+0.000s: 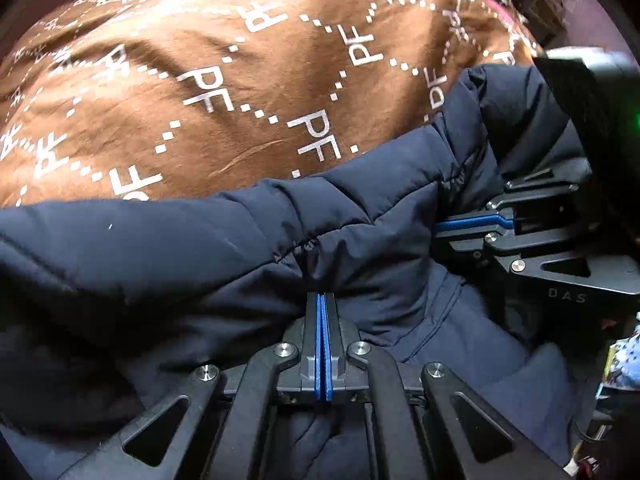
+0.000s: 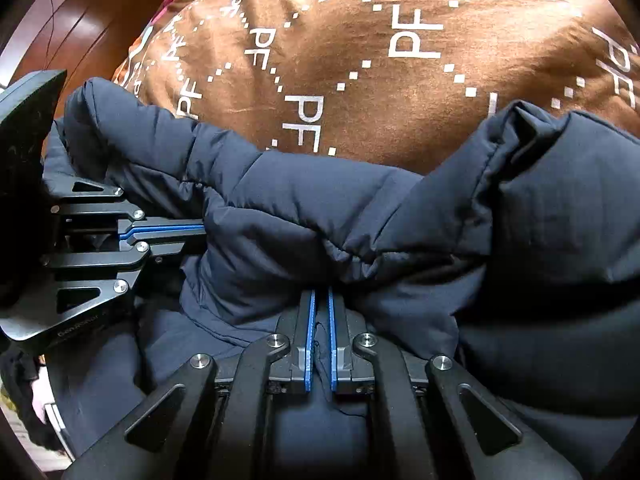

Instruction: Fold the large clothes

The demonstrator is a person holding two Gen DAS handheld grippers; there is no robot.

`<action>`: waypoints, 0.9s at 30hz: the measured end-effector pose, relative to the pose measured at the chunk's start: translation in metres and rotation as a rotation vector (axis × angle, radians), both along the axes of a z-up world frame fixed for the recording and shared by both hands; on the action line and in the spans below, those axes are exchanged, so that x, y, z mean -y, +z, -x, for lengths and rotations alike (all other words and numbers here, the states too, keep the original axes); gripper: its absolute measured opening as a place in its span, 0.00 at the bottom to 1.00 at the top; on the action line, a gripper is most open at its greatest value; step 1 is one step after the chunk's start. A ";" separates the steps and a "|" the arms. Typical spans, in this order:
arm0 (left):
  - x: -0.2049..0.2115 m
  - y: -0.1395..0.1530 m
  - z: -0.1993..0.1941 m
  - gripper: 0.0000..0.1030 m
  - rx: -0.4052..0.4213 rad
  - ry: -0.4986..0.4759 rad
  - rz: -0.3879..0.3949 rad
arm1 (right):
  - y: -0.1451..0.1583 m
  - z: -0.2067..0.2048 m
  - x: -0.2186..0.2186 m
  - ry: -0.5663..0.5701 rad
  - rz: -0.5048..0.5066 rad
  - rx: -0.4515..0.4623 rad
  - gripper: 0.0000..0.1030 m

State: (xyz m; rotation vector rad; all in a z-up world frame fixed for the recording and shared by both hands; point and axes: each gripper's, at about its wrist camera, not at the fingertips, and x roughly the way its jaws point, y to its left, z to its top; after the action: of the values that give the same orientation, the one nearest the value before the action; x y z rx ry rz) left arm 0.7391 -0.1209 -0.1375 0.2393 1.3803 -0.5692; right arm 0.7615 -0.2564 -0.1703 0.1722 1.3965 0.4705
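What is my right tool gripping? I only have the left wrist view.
Observer: Jacket fabric, bunched between the right tool's slightly parted pads.
Operator: What lies right of it?
Observer: A bulky jacket fold, rising against the blanket.
Operator: And past the blanket's left edge?
Observer: A reddish wood panel.

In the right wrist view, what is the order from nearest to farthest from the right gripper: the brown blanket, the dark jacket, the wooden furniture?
1. Dark jacket: clamped at the right gripper tips.
2. Brown blanket: beyond the jacket, ahead.
3. Wooden furniture: far upper left, past the blanket's edge.
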 end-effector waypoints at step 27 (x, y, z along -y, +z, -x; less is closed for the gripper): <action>-0.044 0.033 0.078 0.03 0.269 0.166 0.134 | 0.059 0.087 -0.011 -0.019 0.105 0.333 0.13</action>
State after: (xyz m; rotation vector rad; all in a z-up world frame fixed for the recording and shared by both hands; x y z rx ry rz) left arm 0.6606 -0.0767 -0.1046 0.0879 1.0856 -0.4700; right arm 0.6749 -0.2452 -0.1113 0.0191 1.0890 0.3891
